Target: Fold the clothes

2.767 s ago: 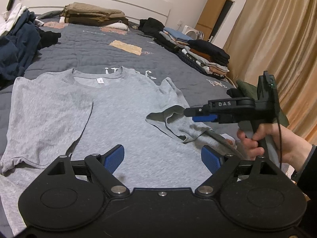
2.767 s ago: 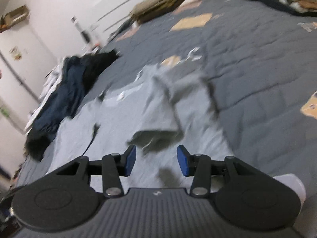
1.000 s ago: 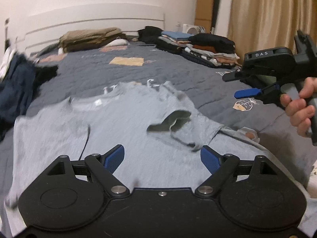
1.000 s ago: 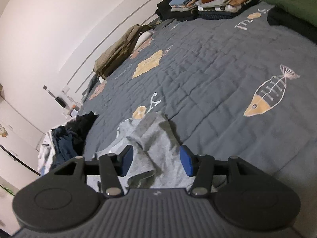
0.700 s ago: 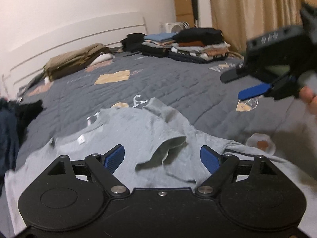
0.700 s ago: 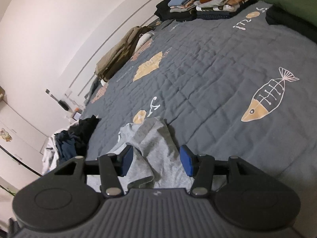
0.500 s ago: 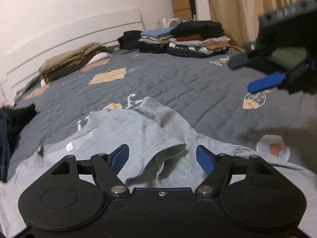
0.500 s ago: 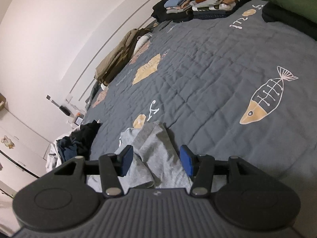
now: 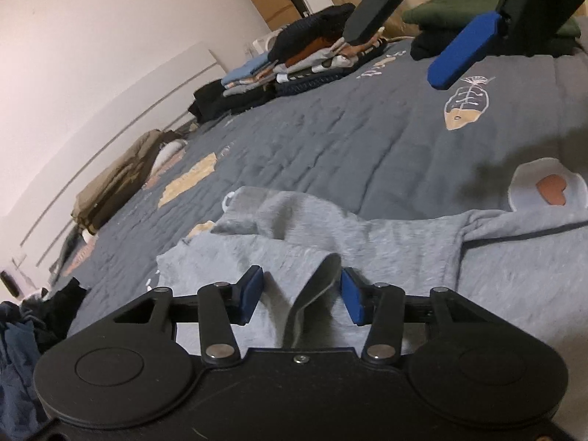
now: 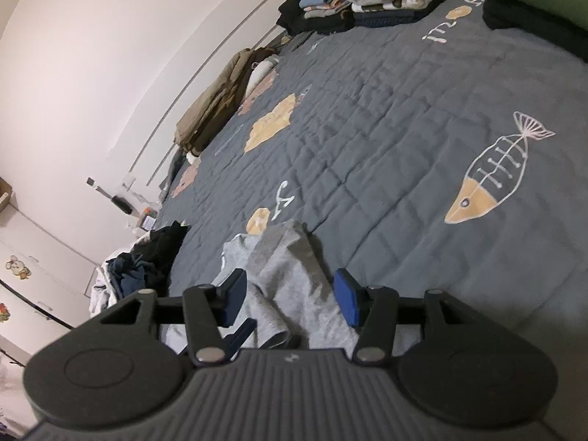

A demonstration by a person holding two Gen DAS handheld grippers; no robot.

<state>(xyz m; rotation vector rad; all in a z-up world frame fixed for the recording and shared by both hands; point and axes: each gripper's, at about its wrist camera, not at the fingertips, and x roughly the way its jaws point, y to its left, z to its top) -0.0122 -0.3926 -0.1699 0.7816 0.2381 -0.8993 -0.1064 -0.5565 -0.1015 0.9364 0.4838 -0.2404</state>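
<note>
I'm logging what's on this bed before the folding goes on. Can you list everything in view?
T-shirt: one, grey, spread at the near edge, sleeve cuff standing between the left claw's pads.
Quilt: one, dark grey with fish prints, covering the bed.
Folded clothes stack: one, mixed colours, far corner.
Tan garment: one, by the headboard.
Dark clothes heap: one, navy and black, left edge.
Green garment: one, far right.
Left claw: closing, not yet pinching.
Right claw: open above the shirt.

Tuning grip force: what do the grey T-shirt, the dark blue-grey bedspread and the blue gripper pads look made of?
Grey T-shirt: soft heathered jersey knit, likely cotton blend; matte, drapes in folds.
Dark blue-grey bedspread: quilted woven fabric, stitched grid, matte.
Blue gripper pads: smooth rubber or plastic, slight sheen; cannot tell which.
</note>
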